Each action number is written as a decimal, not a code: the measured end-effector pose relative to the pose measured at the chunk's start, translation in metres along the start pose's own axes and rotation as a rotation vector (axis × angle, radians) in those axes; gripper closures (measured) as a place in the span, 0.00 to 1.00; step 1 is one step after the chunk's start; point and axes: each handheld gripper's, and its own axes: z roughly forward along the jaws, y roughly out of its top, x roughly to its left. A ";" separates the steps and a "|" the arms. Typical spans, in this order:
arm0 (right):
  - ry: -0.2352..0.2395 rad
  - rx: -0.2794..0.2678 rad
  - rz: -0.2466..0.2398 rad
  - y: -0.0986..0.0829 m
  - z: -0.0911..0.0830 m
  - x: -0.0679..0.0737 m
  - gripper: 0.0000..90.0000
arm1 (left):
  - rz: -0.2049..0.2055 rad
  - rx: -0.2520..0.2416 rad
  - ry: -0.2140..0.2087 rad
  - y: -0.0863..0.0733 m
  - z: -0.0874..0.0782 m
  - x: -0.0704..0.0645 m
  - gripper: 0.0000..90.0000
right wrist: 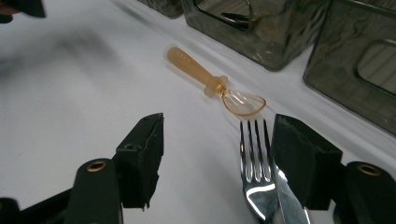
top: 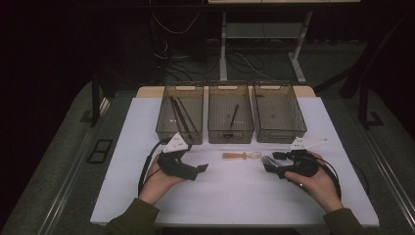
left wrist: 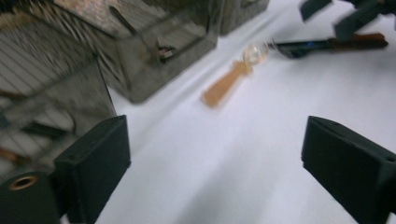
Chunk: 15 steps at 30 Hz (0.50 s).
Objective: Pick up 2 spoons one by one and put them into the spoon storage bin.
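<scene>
Resting on the white table (top: 235,196), the right gripper (top: 280,164) lies with its jaws spread wide; in the right gripper view a metal fork (right wrist: 256,172) sits between them, close against the inner face of one jaw, tines pointing away toward the bins — the jaws do not pinch it. Just past the tines lies a small spoon (right wrist: 219,86) with an amber handle and a clear bowl, flat on the table and apart from the fork. The left gripper (top: 193,170) also rests on the table, its jaws wide apart with nothing between them, pointed toward the spoon. Three smoky translucent bins (top: 230,115) stand side by side along the far edge — dark sticks (top: 180,115) lie in the left one and a single dark utensil (top: 234,115) in the middle one. No lettering or brand mark can be read on any item.
</scene>
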 end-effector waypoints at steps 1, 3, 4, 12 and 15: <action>0.001 0.006 0.002 0.003 0.003 0.000 0.40 | -0.002 -0.001 -0.001 -0.003 -0.001 -0.001 0.06; 0.008 0.008 0.000 0.007 0.008 0.000 0.40 | -0.003 0.018 0.002 -0.012 -0.006 -0.003 0.01; 0.008 0.013 -0.007 0.009 0.011 -0.001 0.40 | -0.006 0.019 -0.004 -0.016 -0.008 -0.003 0.00; 0.025 0.040 -0.024 0.023 0.032 -0.005 0.43 | -0.017 0.003 -0.011 -0.040 -0.021 -0.004 0.00; 0.032 0.051 -0.037 0.029 0.043 -0.005 0.45 | -0.021 0.032 -0.015 -0.046 -0.024 -0.004 0.00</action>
